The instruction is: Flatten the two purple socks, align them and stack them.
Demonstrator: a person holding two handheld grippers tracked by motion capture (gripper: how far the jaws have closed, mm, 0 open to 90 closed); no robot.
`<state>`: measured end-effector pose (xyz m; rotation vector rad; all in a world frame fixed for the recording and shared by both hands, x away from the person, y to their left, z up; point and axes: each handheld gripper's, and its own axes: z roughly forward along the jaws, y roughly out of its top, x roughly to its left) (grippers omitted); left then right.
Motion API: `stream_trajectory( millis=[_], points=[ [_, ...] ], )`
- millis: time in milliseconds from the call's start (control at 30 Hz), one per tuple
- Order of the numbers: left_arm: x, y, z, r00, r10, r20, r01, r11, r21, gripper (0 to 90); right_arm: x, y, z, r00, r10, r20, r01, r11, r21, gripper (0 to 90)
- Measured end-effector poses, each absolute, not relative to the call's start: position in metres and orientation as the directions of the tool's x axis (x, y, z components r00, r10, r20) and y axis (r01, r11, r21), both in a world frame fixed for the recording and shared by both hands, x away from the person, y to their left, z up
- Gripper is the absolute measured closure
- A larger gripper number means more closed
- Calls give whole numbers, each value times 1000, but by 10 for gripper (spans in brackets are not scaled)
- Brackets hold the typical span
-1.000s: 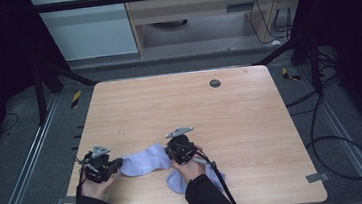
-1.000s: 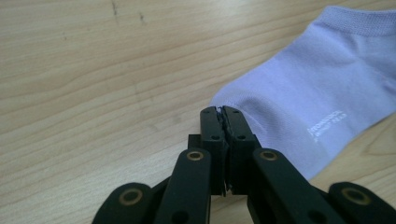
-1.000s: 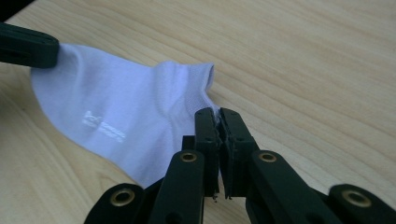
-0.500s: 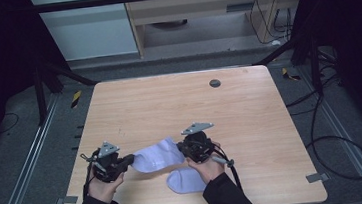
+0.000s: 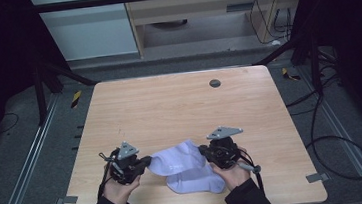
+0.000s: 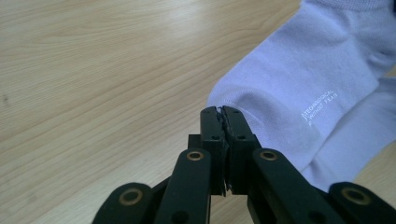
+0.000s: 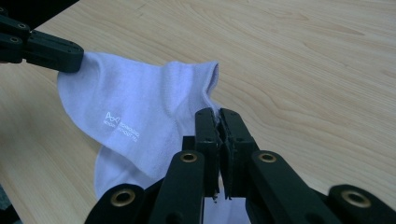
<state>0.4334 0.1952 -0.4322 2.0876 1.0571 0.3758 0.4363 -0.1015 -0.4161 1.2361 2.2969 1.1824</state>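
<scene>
Holding one pale lilac sock [image 5: 177, 158] stretched between both tools, near the table's [image 5: 179, 107] front edge. A second sock [image 5: 196, 181] of the same colour lies flat on the wood just under and in front of it.

Left gripper [image 5: 147, 161]: jaws clamped on the sock's rounded end [image 6: 219, 105], likely the toe; fabric pinched right at the tips.

Middle: the sock is a soft fine knit, light, zero stiffness. It sags and creases between the two grips. Small white printed lettering [image 6: 318, 103] on the side. Smoother knit on the foot, ribbed band at the cuff [image 7: 212, 77].

Right gripper [image 5: 203, 151]: jaws closed on the cuff edge, cloth squeezed between the pads.

Handling call: not fragile, not slippery, but limp, so it only keeps shape under tension. End grips are right; pinching mid-body would just bunch it. Thin edge bites can slip out if pulled hard, so keep a decent fold of fabric in each bite.

Table is light wood-grain laminate, smooth and matte, with a dark round grommet [image 5: 214, 83] at the far side.
</scene>
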Motion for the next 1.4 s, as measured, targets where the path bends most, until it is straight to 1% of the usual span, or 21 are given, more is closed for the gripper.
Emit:
stream_trajectory(
  millis=[333,667,1133,1400],
  points=[
    [426,169,-436,662,746,-68,554,-427,714,876,414,-129,-419,-584,802,128,575,297,762,871],
    [419,159,-447,691,720,-65,554,-470,687,876,398,-139,-438,-569,810,142,608,299,735,872],
    [419,153,-459,698,714,-61,562,-492,665,876,394,-141,-447,-569,808,151,622,303,722,871],
    [422,152,-466,696,715,-62,572,-500,650,876,394,-141,-456,-560,811,169,657,310,687,871]
  ],
)
